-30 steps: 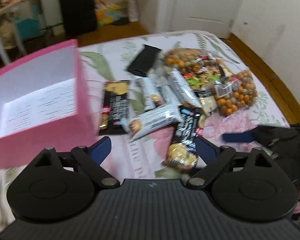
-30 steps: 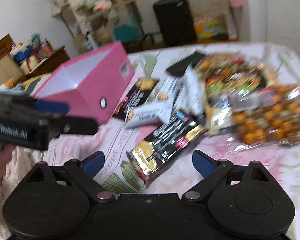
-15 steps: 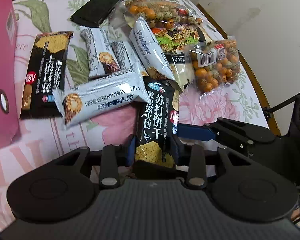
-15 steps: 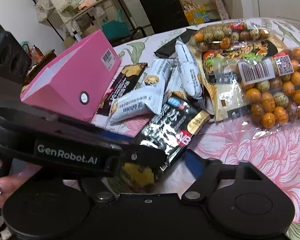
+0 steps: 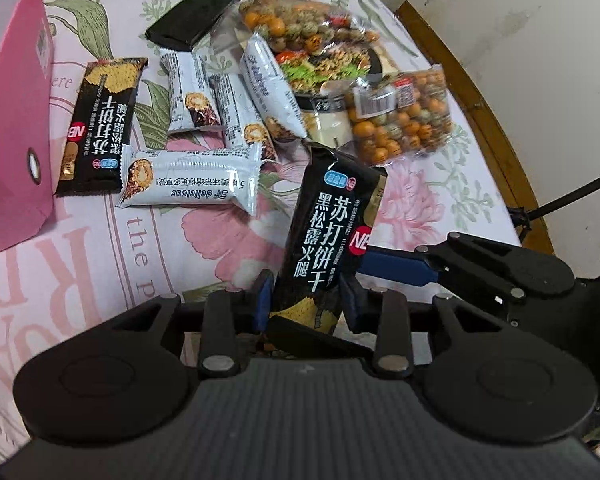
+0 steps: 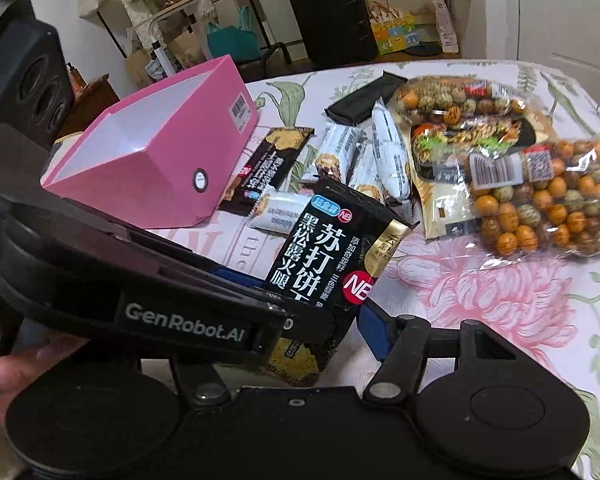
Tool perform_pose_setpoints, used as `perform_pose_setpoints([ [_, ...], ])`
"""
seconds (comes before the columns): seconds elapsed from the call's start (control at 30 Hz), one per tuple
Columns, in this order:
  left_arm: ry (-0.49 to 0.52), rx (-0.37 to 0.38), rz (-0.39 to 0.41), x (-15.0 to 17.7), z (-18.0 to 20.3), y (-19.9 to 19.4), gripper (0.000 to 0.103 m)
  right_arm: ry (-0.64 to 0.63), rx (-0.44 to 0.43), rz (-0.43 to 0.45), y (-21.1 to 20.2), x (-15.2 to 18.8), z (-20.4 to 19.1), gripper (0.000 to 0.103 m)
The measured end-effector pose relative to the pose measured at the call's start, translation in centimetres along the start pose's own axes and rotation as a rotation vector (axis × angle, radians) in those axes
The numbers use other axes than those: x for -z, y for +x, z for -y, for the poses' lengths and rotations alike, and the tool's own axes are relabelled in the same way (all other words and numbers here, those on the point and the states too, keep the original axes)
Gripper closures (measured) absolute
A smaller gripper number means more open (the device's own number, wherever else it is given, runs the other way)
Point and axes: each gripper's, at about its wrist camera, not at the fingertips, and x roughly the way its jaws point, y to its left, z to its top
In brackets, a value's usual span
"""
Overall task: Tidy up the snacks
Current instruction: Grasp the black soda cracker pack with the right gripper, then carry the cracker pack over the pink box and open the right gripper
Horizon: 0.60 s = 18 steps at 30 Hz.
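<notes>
Left wrist view shows the left gripper point(image 5: 306, 304) with its fingers clamped on a black cracker packet point(image 5: 332, 236), lifted clear of the bed point(image 5: 100, 264). The right gripper point(image 6: 320, 344) is closing beside the same packet, pads not pressing. The pink box point(image 6: 152, 168) looks empty; every other snack still lies loose.

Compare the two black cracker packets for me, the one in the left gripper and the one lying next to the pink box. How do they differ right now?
The held cracker packet is pinched at its lower end by the left gripper and tilted up off the bedspread; the lying cracker packet rests flat beside the pink box, untouched. The held one's text reads upright in the left wrist view; the lying one's is inverted. Both share the same black and gold design.
</notes>
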Motion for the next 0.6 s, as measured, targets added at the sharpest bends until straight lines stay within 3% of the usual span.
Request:
perform_pose_setpoints([
  [0.3, -0.064, 0.009, 0.06, 0.2, -0.2, -5.5, 0.069, -0.066, -0.023, 0.032, -3.3, -1.6, -2.7, 0.035],
  [0.6, -0.142, -0.028, 0.106, 1.2, -3.0, -11.4, 0.069, -0.143, -0.119, -0.002, -4.0, -4.5, -7.4, 0.038],
])
